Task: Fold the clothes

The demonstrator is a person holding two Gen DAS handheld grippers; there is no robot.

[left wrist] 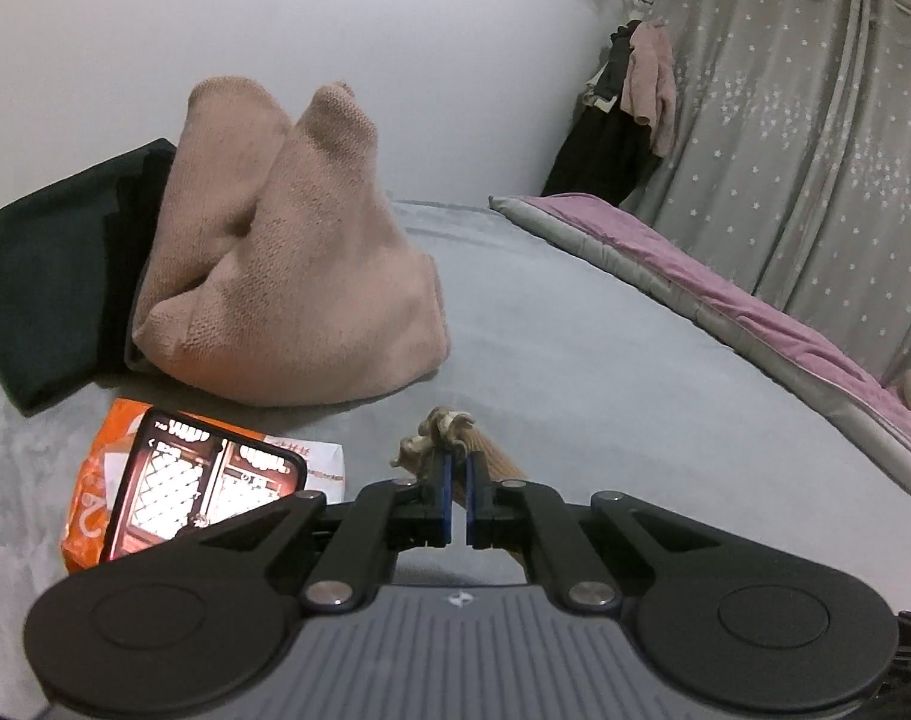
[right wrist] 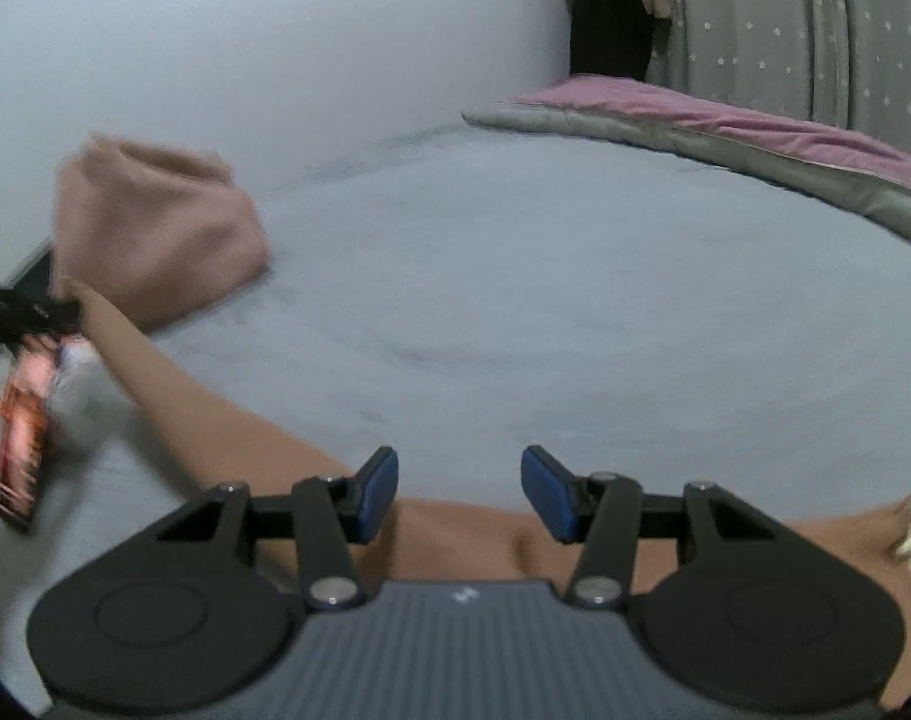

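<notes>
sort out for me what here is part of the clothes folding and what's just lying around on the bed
Part of the job:
tan garment, pinched by the left gripper
right gripper, open above it
folded pink sweater
dark green garment

Just lying about:
phone
orange packet
purple quilt

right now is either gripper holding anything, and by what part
The left gripper pinches the tan garment at its frilled edge; the right gripper is open, holding nothing.

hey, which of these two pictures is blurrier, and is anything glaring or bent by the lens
Right wrist view is blurrier: the pink folded garment and phone smear at the left edge. Left wrist view is sharp; the knit on that garment reads clearly, and the lit phone screen glows brightly. Both are fisheye, bending the bed edge and darkening corners.
</notes>
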